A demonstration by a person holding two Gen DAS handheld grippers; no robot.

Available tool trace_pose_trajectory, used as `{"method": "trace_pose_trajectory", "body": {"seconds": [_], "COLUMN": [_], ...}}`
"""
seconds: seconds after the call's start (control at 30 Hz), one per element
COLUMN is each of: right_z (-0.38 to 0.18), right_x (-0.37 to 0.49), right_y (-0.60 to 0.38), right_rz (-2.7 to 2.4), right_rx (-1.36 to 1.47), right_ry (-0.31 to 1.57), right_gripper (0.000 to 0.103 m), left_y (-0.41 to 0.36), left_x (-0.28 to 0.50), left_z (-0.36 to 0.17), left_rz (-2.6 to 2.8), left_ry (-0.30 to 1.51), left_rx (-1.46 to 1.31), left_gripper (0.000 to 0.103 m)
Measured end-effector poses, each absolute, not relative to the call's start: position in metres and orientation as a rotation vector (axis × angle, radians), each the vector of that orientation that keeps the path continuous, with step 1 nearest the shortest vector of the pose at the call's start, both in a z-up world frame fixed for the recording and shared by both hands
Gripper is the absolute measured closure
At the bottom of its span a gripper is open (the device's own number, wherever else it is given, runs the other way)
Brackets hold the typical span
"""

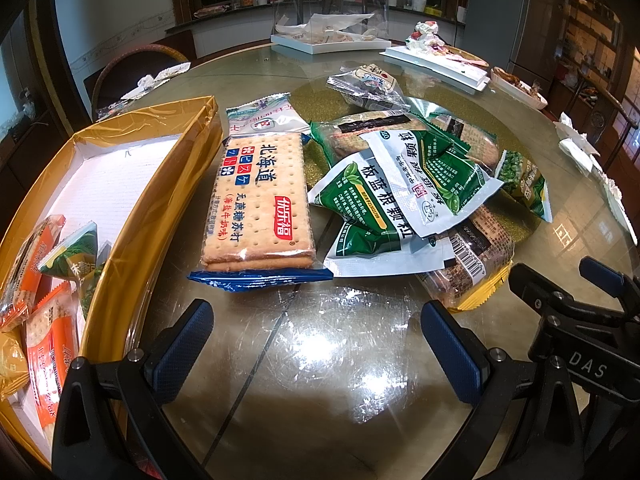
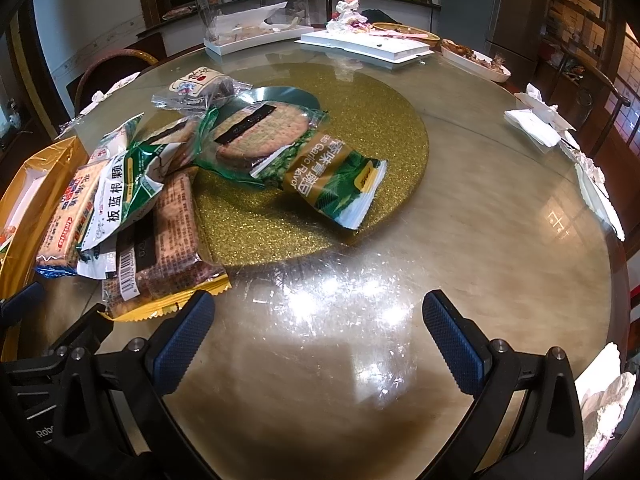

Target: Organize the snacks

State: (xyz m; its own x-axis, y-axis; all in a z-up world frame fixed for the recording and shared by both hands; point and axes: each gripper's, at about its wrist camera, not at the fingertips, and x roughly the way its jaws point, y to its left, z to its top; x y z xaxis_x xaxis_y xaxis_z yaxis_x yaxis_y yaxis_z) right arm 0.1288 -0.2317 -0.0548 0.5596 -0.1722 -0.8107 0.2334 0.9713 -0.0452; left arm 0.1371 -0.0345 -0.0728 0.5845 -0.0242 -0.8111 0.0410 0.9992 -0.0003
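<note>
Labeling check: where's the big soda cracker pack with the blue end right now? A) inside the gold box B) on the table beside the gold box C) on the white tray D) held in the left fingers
B: the cracker pack lies flat on the glass table just right of the gold box, with both grippers open and empty.

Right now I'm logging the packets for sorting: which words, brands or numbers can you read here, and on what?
"北海道", "优乐福": on the large clear-wrapped cracker packet with blue ends.
"板蓝根颗粒": on the green and white sachet.
"Garlic Flavor": on the green and gold pea packet.
"DAS": on the black body of the right gripper.
Barcode digits on the brown biscuit packet with yellow ends: too small to read.
Orange packets in the gold cardboard tray: blurred.
</note>
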Motion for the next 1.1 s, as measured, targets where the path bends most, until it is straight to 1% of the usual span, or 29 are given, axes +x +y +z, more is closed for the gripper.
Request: {"method": "trace_pose_trajectory", "body": {"seconds": [0.07, 0.13, 0.23, 0.3, 0.43, 0.5, 0.63, 0.73, 0.8, 0.93, 1.03, 1.07, 1.1], "right_z": [-0.053, -0.044, -0.029, -0.025, -0.021, -0.014, -0.008, -0.012, -0.020, -0.033, -0.038, -0.042, -0.041], "right_x": [0.125, 0.116, 0.104, 0.108, 0.123, 0.132, 0.164, 0.186, 0.201, 0.191, 0.182, 0.180, 0.176], "right_y": [-0.235, -0.244, -0.249, -0.248, -0.252, -0.252, -0.256, -0.263, -0.264, -0.272, -0.270, -0.269, -0.266], "right_rz": [-0.240, -0.223, -0.168, -0.073, 0.066, 0.053, -0.052, -0.103, -0.081, -0.077, -0.079, -0.087, -0.097], "right_rx": [0.095, 0.149, 0.189, 0.207, 0.292, 0.268, 0.192, 0.168, 0.152, 0.185, 0.179, 0.186, 0.193], "right_ry": [0.934, 0.869, 0.792, 0.788, 0.781, 0.772, 0.806, 0.838, 0.879, 0.912, 0.928, 0.946, 0.940], "right_gripper": [0.001, 0.002, 0.002, 0.002, 0.002, 0.002, 0.004, 0.013, 0.016, 0.021, 0.025, 0.031, 0.034], "left_y": [-0.036, -0.037, -0.036, -0.033, -0.025, -0.024, -0.023, -0.026, -0.029, -0.044, -0.056, -0.062, -0.065], "left_x": [0.137, 0.137, 0.137, 0.129, 0.092, 0.085, 0.109, 0.136, 0.149, 0.166, 0.189, 0.198, 0.204], "left_z": [-0.073, -0.073, -0.071, -0.066, -0.038, -0.024, -0.013, -0.018, -0.018, -0.009, -0.016, -0.021, -0.024], "left_rz": [0.001, 0.012, -0.065, -0.049, -0.115, -0.146, -0.203, -0.218, -0.256, -0.247, -0.225, -0.225, -0.225], "left_ry": [0.946, 0.948, 1.026, 1.039, 0.902, 0.849, 0.863, 0.903, 0.931, 0.913, 0.974, 1.003, 1.017], "left_rx": [0.000, -0.004, 0.041, 0.022, -0.035, -0.040, -0.091, -0.095, -0.118, -0.078, -0.066, -0.072, -0.074], "left_gripper": [0.000, 0.000, 0.000, 0.002, 0.001, 0.001, 0.001, 0.002, 0.002, 0.003, 0.003, 0.003, 0.003]}}
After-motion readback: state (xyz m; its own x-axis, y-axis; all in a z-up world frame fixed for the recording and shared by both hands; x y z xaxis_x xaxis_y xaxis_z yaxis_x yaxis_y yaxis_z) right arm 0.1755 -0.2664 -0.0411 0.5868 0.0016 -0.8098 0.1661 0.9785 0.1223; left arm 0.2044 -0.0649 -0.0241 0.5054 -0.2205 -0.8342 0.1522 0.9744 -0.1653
